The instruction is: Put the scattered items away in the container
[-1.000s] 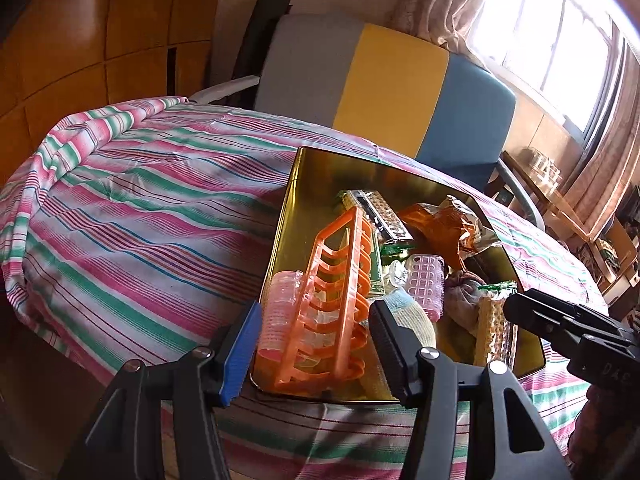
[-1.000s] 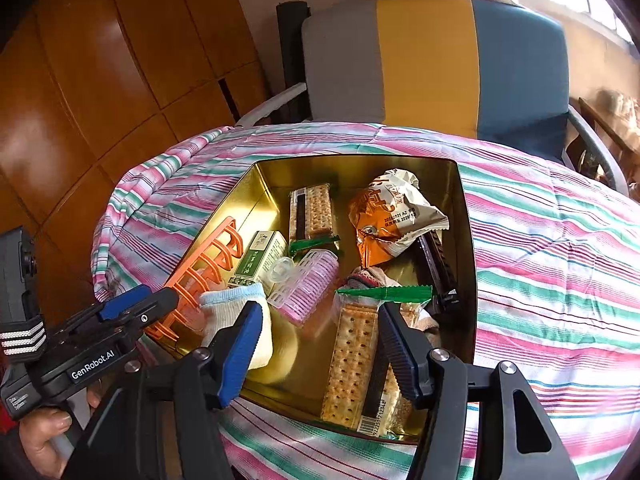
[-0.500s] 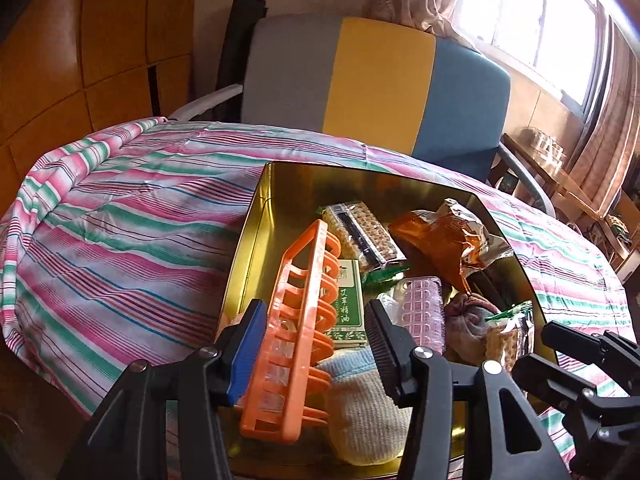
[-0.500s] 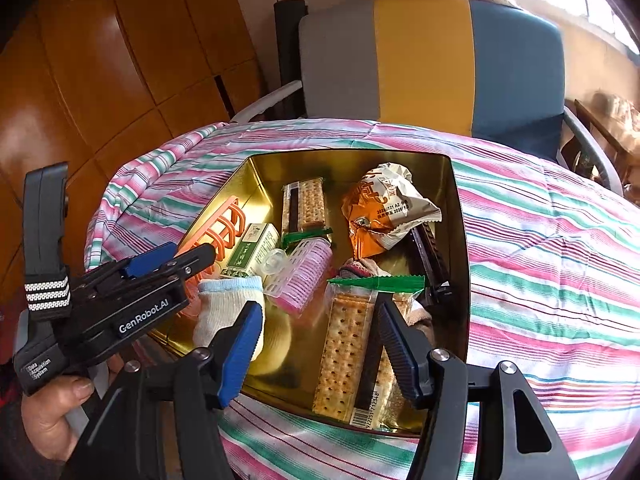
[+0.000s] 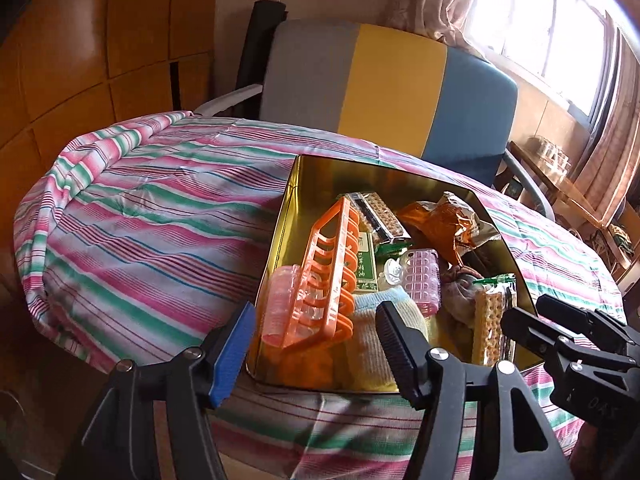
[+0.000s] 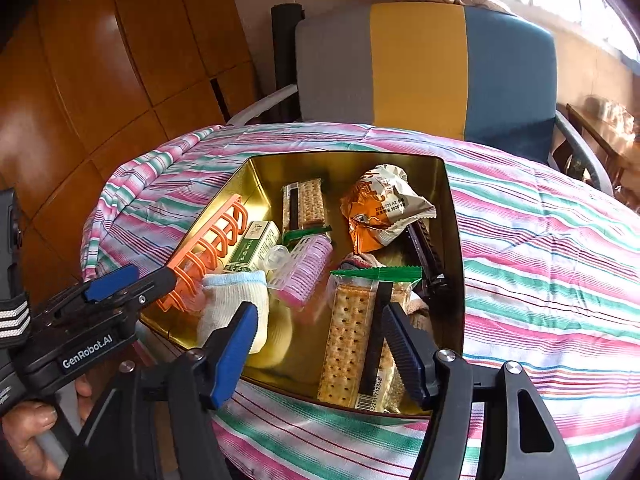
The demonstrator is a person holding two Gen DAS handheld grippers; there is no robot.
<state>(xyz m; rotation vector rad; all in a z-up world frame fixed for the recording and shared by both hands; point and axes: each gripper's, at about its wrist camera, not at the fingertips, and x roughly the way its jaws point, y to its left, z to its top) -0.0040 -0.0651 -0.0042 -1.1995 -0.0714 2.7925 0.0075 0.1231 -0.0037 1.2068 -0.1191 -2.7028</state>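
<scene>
A gold tin (image 5: 292, 208) (image 6: 454, 240) sits on the striped tablecloth and holds the items. An orange plastic rack (image 5: 328, 276) (image 6: 208, 252) leans on its left wall. Beside it lie a rolled sock (image 5: 372, 340) (image 6: 236, 304), a pink hair roller (image 5: 420, 280) (image 6: 304, 272), a green box (image 6: 252, 248), cracker packs (image 6: 352, 340) and an orange snack bag (image 5: 444, 228) (image 6: 380, 208). My left gripper (image 5: 316, 344) is open and empty, just before the tin's near left corner. My right gripper (image 6: 320, 344) is open and empty, above the tin's near edge.
The round table carries a pink, green and white striped cloth (image 5: 140, 216) (image 6: 540, 248). A grey, yellow and blue armchair (image 5: 384, 84) (image 6: 420, 68) stands behind it. Wooden wall panels (image 6: 100, 80) are at the left, a window (image 5: 540, 20) at the right.
My left gripper, which had pushed in around the orange rack, has pulled back from the tin, open; the rack stays leaning inside. My right gripper has barely moved.
</scene>
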